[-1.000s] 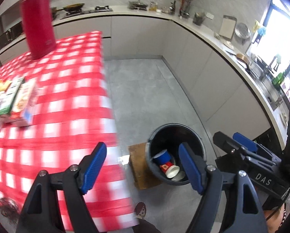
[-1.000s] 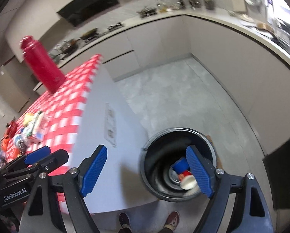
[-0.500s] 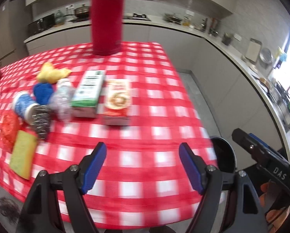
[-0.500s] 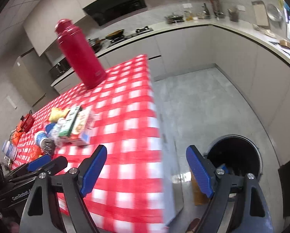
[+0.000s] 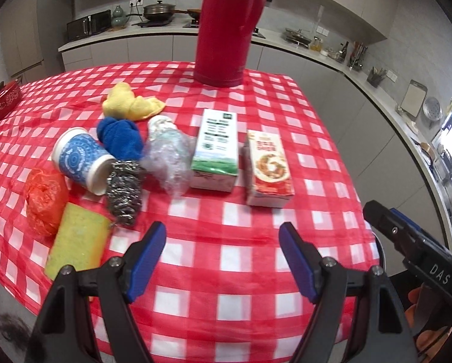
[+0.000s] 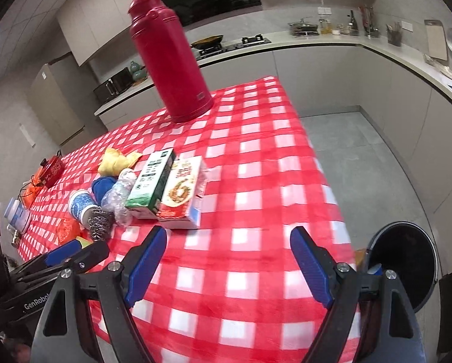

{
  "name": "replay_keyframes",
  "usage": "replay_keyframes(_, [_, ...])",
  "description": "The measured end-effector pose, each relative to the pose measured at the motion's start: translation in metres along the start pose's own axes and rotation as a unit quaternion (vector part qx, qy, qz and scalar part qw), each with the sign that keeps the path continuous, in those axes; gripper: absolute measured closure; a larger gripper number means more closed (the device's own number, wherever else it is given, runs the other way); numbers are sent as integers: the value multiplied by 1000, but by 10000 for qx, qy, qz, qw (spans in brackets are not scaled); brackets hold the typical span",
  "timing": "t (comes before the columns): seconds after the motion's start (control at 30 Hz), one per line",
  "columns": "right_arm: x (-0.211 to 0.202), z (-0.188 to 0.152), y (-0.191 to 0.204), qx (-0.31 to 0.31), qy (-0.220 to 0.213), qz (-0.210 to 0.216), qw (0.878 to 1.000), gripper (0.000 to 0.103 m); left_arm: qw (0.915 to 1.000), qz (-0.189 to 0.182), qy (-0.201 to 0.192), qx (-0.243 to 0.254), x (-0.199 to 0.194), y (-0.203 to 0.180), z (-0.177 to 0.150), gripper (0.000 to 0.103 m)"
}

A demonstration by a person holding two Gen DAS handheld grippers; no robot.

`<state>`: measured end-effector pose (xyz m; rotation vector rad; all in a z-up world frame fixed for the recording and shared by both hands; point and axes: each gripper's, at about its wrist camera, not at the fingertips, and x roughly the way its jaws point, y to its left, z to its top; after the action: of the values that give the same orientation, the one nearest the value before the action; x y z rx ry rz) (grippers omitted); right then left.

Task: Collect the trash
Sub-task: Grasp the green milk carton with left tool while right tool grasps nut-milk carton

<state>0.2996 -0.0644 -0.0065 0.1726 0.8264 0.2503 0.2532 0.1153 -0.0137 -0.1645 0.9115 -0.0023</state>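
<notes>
Above the checked table, both empty grippers, left gripper and right gripper, gape; trash clusters at eleven o'clock, so approach the orange carton squarely across its narrow sides.

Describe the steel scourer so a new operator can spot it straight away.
Start at the tall red thermos on the checked tablecloth and come toward the near edge, to the row of clutter at the left. The steel scourer lies at the mouth of the tipped blue paper cup, just beyond the yellow sponge: the only shiny grey metal tangle there.
</notes>
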Motion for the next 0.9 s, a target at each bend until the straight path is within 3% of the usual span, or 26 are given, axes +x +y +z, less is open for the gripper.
replay_keyframes(0.9, [84,27,50,-227,223,-194,9993,18,10000,59,-58,23,41,45,45,25])
